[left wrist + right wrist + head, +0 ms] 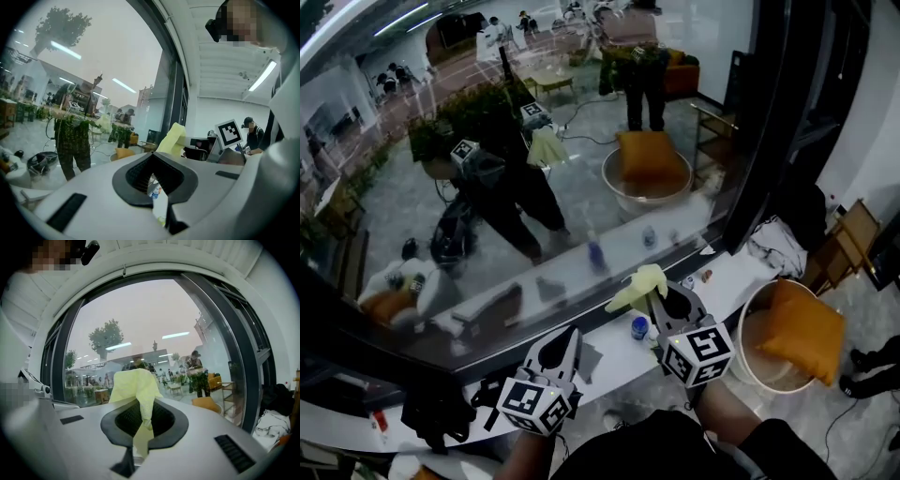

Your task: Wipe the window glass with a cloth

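The window glass (534, 159) fills the upper part of the head view and mirrors the room. My right gripper (661, 298) is shut on a pale yellow cloth (637, 285), which it holds just in front of the lower edge of the glass, above the white sill (609, 361). In the right gripper view the cloth (134, 385) bunches up out of the jaws of the right gripper (143, 430), facing the glass (140, 324). My left gripper (568, 336) hovers over the sill to the left, shut and holding nothing. From the left gripper (157, 187) the cloth (172, 138) shows ahead.
A small bottle with a blue cap (639, 328) stands on the sill between the grippers. A dark window frame (759, 141) bounds the glass on the right. A white basin with an orange cushion (792, 333) and a pile of white fabric (773, 248) lie at the right.
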### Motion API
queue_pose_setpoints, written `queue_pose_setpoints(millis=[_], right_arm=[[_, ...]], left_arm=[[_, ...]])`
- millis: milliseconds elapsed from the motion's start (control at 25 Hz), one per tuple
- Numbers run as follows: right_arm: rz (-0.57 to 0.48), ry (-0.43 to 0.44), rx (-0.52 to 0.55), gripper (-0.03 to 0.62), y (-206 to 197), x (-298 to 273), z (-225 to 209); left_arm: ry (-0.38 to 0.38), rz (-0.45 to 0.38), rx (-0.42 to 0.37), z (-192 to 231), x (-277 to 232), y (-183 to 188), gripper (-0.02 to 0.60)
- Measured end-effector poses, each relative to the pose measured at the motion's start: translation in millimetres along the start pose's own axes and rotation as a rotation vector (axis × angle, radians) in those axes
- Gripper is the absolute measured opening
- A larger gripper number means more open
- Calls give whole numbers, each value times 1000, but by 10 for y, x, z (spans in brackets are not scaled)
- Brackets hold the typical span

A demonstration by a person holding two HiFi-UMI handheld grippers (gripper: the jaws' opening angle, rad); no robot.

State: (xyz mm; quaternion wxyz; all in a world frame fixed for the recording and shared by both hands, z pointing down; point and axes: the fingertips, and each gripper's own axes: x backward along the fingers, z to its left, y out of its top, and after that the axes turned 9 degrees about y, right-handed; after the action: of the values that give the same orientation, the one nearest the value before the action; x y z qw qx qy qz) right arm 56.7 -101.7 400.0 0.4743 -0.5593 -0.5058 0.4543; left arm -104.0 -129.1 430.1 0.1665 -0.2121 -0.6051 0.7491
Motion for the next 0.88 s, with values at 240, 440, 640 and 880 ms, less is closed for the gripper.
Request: queue_pose_setpoints(millis=[240,440,640,880], right_arm=[[-13,-10,28,37,116,-83,-34],[-25,-18,50,37,270,-120,-292],[-41,-19,69,37,447,-188,-683],[-67,-26,85,37,712,-329,-1353]], left_arm=[[-26,4,-1,17,-98,11,-2],[-35,-14,-9,-103,-298,129,-2],[-17,-31,-4,-226,-589,216,-2],[3,-38,-14,-443,-1095,342,-2]])
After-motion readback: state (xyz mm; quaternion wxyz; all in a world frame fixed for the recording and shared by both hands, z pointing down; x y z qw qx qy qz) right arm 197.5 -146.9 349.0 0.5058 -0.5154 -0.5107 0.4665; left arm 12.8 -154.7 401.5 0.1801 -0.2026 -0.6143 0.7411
